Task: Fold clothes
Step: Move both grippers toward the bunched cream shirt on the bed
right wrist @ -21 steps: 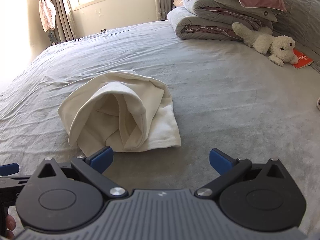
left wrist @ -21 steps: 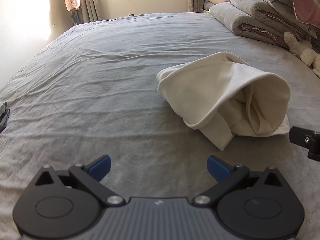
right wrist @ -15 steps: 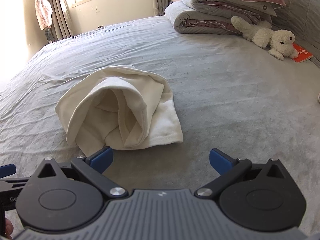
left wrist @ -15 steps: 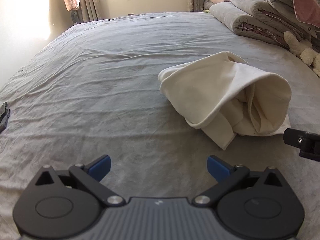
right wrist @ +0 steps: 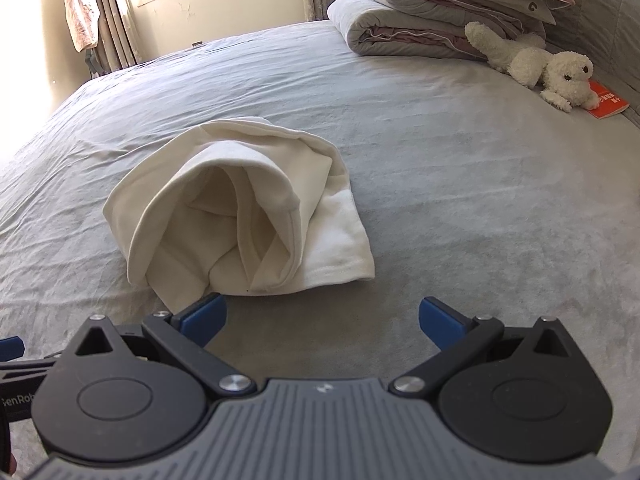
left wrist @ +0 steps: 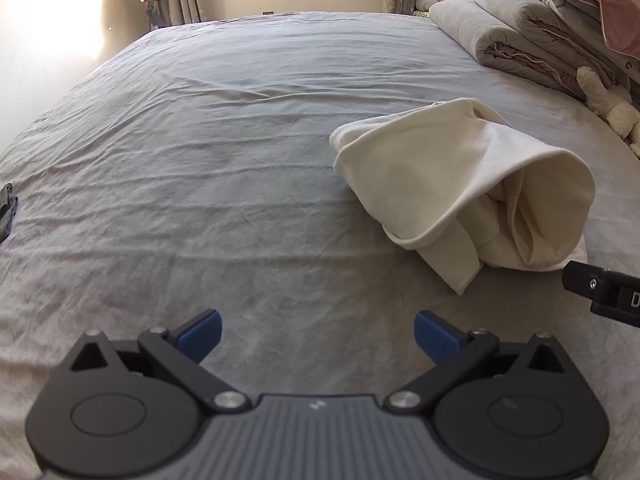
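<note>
Both the left tool (left wrist: 316,334) and the right tool (right wrist: 322,320) gape wide and empty over the grey bed (left wrist: 200,168), near the crumpled cream cotton garment (right wrist: 240,204).

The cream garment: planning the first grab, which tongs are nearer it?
Right. The right tongs sit just before the cream garment; the left tongs stand off to its left.

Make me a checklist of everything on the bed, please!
Surface: grey bed sheet, wrinkled.
Job's things: white garment, loosely bundled, lying on the sheet, held by no gripper.
Clutter: plush dog, orange booklet, folded quilts.
Grippers: left gripper open, empty; right gripper open, empty, just short of the garment.
Cables: nothing seen.
Surroundings: curtains, pink cloth hanging.
</note>
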A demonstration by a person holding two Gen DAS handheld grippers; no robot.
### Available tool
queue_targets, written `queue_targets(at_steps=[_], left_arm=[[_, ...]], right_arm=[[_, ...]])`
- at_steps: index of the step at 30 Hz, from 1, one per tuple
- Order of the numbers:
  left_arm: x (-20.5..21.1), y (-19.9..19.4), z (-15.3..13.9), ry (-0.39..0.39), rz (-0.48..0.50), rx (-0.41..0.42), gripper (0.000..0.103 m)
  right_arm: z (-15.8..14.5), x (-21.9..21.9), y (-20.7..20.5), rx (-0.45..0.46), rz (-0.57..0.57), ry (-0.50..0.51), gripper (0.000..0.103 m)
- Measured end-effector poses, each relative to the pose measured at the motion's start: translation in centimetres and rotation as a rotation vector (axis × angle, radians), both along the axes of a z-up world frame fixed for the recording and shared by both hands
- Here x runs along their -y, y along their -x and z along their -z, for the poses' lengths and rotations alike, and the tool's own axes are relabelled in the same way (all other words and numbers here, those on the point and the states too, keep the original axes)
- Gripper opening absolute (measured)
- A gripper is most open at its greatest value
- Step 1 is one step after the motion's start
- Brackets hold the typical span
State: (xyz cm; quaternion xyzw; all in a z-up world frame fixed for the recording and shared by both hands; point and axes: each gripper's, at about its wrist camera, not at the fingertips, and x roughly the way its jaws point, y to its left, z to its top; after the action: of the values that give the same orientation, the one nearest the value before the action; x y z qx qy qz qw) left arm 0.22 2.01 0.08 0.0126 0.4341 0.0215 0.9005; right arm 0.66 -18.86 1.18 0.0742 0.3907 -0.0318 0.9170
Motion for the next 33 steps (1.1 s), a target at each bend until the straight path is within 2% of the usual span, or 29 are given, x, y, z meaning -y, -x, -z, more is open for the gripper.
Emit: queue_targets(at_steps=[22,33], left_arm=[[0.3,-0.2,0.9,-0.011,0.004,-0.037,0.102],[0.2,-0.2,1.0,-0.036,-0.001,-0.029,0.102]], right_arm=[[0.2,0.0,0.2,-0.019,-0.017,0.031,0.103],[0.4,0.0,0.1,-0.034,-0.023,0.029,0.103]])
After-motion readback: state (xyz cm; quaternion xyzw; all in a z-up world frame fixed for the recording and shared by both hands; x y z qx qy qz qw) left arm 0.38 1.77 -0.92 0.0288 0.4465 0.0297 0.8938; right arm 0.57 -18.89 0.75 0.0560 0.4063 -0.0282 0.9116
